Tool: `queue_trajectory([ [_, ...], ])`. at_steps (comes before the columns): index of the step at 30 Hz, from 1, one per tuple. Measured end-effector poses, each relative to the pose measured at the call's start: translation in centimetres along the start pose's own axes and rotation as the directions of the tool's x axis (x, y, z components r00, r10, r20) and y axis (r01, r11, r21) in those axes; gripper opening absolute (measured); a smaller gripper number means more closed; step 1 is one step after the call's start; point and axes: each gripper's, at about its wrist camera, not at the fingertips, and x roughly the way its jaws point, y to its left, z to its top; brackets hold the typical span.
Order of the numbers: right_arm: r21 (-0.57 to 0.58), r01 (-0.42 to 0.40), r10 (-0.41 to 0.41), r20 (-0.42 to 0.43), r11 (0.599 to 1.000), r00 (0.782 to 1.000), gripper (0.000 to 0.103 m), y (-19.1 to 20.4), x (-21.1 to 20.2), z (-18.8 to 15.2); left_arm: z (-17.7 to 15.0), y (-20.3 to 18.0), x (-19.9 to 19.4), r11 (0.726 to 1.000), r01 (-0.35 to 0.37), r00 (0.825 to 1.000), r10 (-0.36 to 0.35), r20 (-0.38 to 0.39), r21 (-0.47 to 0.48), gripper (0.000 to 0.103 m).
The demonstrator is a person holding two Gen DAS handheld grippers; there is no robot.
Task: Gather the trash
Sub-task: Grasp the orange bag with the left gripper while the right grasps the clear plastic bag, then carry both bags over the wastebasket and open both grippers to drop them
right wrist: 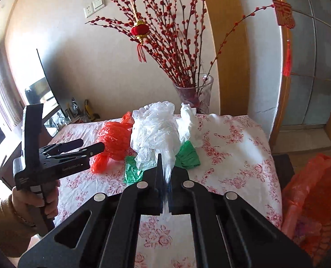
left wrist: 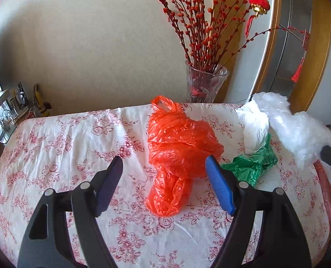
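We see a thin orange bag made of shiny, crinkly plastic. The green bag is shiny crumpled plastic too. The clear bag is see-through plastic, full of wrinkles, and next to it is a soft white wad that looks like paper. They lie on a tablecloth of cloth with pink flowers and little creases. The left gripper is dull black plastic with round silver metal pins and ribbed blue pads. The right gripper is the same dull black. The vase is shiny cut glass. The door frame looks like smooth wood.
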Motion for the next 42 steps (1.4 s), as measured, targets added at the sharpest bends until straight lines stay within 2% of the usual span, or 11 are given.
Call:
queue_trajectory([
  [2,0.003,0.027,-0.027,0.003,1.000,1.000,0.003,-0.6,-1.0,-0.5,-0.1,-0.5,1.0,1.000,-0.001,1.000,0.001,-0.026,0.016,0.065],
  [5,0.031,0.053,-0.052,-0.005,0.998,0.999,0.003,-1.8,-2.1,-1.2,-0.4,-1.2,2.7,0.999,0.033,0.995,-0.031,-0.094,0.028,0.045],
  [6,0.037,0.063,-0.063,-0.006,0.997,0.998,0.003,-2.0,-2.4,-1.5,-0.7,-1.3,3.2,0.999,0.033,0.993,-0.029,-0.113,0.031,0.031],
  [7,0.043,0.069,-0.069,-0.006,0.997,0.998,0.003,-2.2,-2.7,-1.6,-1.0,-1.4,3.7,0.999,0.034,0.991,-0.030,-0.130,0.030,0.022],
  [8,0.050,0.074,-0.074,-0.005,0.996,0.997,0.003,-2.3,-2.9,-1.7,-1.1,-1.5,3.7,0.999,0.032,0.992,-0.028,-0.123,0.030,0.020],
  [10,0.058,0.083,-0.083,-0.002,0.995,0.997,0.003,-2.5,-3.4,-1.9,-1.2,-1.3,3.5,0.996,0.085,0.989,-0.084,-0.119,0.003,0.013],
  [20,0.101,0.100,-0.107,0.066,0.990,0.992,0.003,-3.6,-7.5,-2.3,-2.0,-2.0,-2.8,0.990,0.132,0.991,-0.131,-0.038,0.040,0.011],
  [26,0.138,0.171,-0.189,0.131,0.976,0.973,0.003,-4.6,-11.7,-2.9,-2.0,-5.6,-7.3,0.974,0.199,0.980,-0.200,-0.006,0.111,0.012],
  [32,0.205,0.242,-0.277,0.166,0.948,0.946,0.003,-7.2,-16.2,-4.3,-2.3,-11.2,-10.0,0.939,0.293,0.955,-0.298,0.000,0.182,0.012],
  [37,0.274,0.303,-0.359,0.184,0.913,0.915,0.003,-9.9,-19.7,-5.8,-3.1,-16.6,-11.5,0.894,0.366,0.927,-0.376,-0.013,0.259,0.012],
  [42,0.319,0.334,-0.403,0.184,0.887,0.896,0.003,-11.9,-22.0,-7.1,-4.2,-21.6,-12.3,0.845,0.431,0.898,-0.437,-0.053,0.316,0.012],
])
